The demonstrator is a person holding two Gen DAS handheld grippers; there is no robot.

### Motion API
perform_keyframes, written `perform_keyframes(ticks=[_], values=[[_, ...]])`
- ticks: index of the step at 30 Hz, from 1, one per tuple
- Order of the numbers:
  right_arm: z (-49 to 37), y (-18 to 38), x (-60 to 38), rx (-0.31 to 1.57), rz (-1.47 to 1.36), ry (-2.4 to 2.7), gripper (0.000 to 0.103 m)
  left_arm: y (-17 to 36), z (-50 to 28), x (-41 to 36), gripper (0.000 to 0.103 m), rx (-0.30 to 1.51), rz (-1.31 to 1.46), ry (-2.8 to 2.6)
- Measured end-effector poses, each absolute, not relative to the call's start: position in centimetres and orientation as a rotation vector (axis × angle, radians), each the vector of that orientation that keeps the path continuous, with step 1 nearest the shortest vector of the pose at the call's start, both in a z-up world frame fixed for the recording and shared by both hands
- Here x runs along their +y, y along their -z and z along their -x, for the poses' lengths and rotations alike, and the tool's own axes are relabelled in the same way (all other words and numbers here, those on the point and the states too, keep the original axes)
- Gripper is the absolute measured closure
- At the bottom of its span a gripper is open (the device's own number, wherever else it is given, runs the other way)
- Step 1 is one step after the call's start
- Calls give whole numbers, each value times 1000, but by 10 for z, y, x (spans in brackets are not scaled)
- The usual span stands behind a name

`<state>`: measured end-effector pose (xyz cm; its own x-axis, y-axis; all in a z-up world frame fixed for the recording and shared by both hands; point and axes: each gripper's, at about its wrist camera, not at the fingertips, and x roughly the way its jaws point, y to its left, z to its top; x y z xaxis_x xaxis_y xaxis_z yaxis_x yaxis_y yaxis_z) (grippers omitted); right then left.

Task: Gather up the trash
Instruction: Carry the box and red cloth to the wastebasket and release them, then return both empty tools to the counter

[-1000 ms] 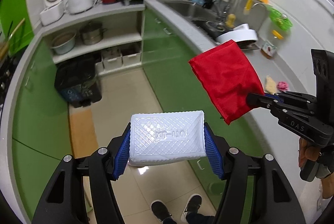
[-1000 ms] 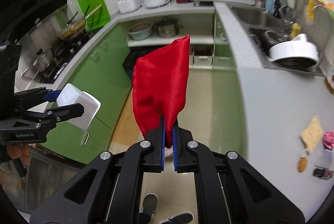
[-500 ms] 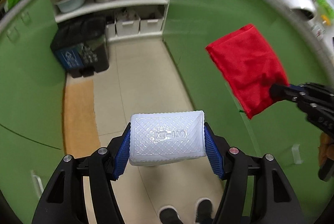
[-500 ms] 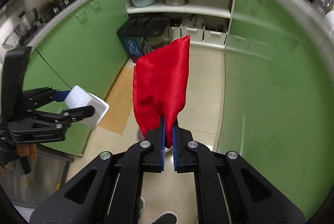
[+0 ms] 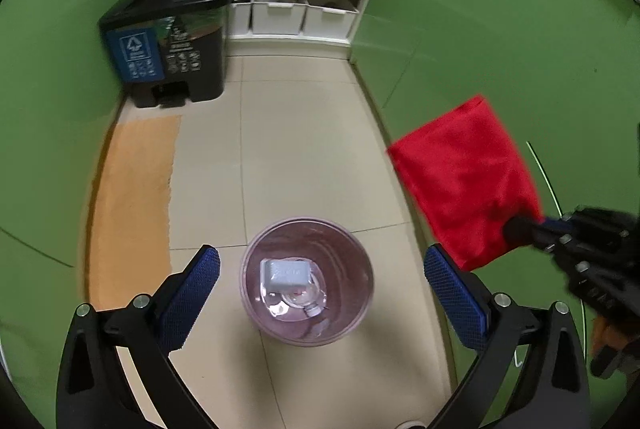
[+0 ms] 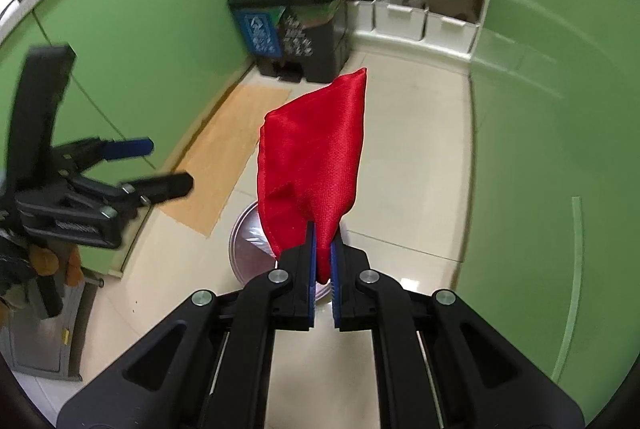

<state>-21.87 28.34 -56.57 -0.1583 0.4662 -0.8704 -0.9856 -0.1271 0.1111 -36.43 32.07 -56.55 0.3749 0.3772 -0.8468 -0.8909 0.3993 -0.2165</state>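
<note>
My left gripper [image 5: 320, 269] is open and empty above a round translucent bin [image 5: 248, 293] on the floor. A white plastic box [image 5: 285, 273] lies inside the bin with other clear trash. My right gripper [image 6: 322, 261] is shut on a red cloth [image 6: 316, 157], held upright; the bin [image 6: 246, 245] shows partly behind it. In the left wrist view the red cloth [image 5: 464, 181] hangs to the right of the bin, beside the right gripper [image 5: 524, 225]. The left gripper [image 6: 160, 165] shows open at the left of the right wrist view.
A black pedal trash can [image 5: 168, 41] with a blue recycling label stands at the back left. An orange mat [image 5: 132, 197] lies on the tiled floor. Green cabinets line both sides. White storage boxes [image 5: 292, 17] sit under shelves at the back.
Both grippers tilted down toward the floor. My left gripper opened and let go of the white box, which now lies in the bin. The right gripper still holds the red cloth.
</note>
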Motion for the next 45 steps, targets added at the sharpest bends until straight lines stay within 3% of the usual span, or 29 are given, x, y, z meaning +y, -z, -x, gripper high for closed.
perform_keyframes(ticks=[9,12,13,14,16,17,23,27,31,40,45], values=[[256,634,308,958,876,-1650,97,575,405,315,5,774,777,-988],[261,652,313,971,884,-1648,93,579,414,313,5,762,781,-1000],[263,659,314,978,885,-1647,79,580,416,312,5,762,780,-1001],[263,661,314,973,886,-1641,44,582,417,311,5,762,780,-1002],[263,665,314,968,869,-1639,6,583,417,309,5,764,774,-1001],[263,665,313,962,868,-1632,3,583,416,308,5,764,770,-1001],[250,652,304,955,872,-1559,3,574,408,302,5,765,763,-991],[241,601,285,948,851,-1529,3,532,393,287,5,786,763,-963],[231,508,254,958,805,-1481,3,461,380,270,5,795,754,-930],[191,255,166,969,630,-1358,3,240,333,220,5,832,672,-813],[155,161,109,944,540,-1265,3,149,294,190,5,843,607,-711]])
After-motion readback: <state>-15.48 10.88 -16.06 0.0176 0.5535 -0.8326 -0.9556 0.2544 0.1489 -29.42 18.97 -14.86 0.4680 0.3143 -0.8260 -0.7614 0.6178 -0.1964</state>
